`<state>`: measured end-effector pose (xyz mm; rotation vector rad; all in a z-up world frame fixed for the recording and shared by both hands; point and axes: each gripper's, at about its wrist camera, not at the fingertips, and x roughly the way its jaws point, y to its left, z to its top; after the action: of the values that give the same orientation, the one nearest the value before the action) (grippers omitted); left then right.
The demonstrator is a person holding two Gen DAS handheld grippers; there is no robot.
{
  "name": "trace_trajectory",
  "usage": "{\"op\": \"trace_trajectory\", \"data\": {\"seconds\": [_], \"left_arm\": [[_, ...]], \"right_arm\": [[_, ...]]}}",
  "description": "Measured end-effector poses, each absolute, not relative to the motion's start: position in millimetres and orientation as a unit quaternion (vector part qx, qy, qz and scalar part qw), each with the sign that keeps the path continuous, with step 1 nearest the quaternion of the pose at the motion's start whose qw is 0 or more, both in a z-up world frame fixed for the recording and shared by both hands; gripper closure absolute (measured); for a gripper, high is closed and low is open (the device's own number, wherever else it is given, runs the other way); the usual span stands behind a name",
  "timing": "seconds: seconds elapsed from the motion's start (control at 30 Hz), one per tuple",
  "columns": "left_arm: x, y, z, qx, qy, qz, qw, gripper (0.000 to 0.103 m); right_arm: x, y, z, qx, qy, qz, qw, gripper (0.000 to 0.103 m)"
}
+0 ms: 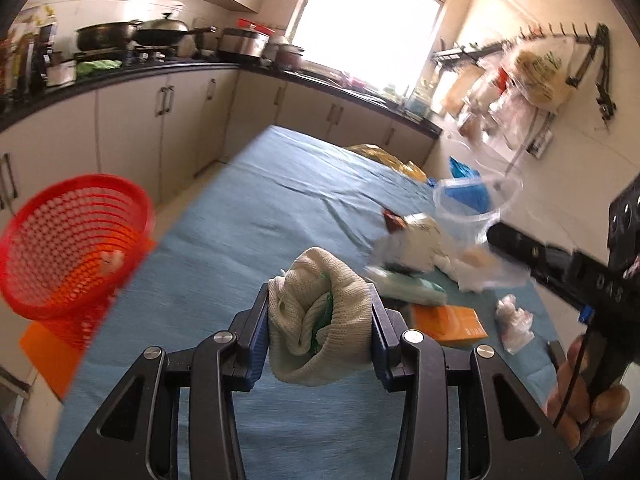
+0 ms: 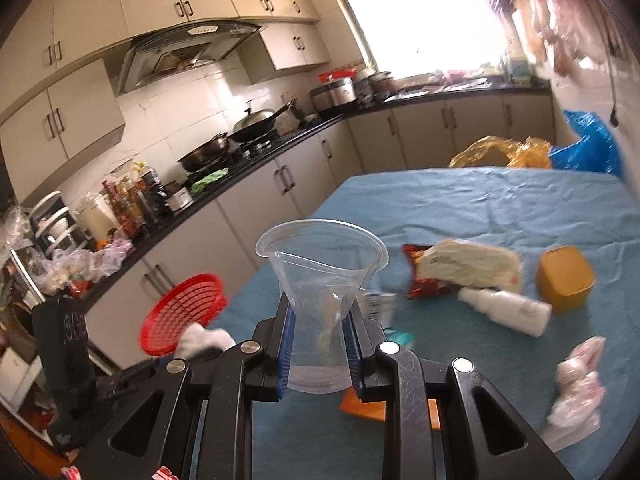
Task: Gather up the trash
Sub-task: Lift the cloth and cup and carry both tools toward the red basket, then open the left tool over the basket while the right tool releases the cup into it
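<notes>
My left gripper is shut on a crumpled cream knit cloth with some green inside, held above the blue-clothed table. The red mesh basket stands off the table's left edge, with a small white scrap inside. My right gripper is shut on a clear plastic cup, squeezing its lower part flat. In the left wrist view that cup hangs at the right over a pile of trash. The right wrist view shows the basket at lower left, beside the cloth.
On the table lie a red snack packet, a cream bag, a white bottle, a yellow tub, crumpled plastic and an orange box. Yellow and blue bags sit at the far edge. Kitchen counters run along the left.
</notes>
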<state>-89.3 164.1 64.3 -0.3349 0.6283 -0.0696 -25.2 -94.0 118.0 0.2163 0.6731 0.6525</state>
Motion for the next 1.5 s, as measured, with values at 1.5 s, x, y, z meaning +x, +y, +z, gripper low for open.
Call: {"op": "trace_trajectory", "data": {"seconds": [1.5], "left_arm": [[-100,361,68,-0.239,0.294,0.125,0.917,0.035]], "right_arm": [[9,125,125,0.043,0.380,0.413,0.826,0.053]]}}
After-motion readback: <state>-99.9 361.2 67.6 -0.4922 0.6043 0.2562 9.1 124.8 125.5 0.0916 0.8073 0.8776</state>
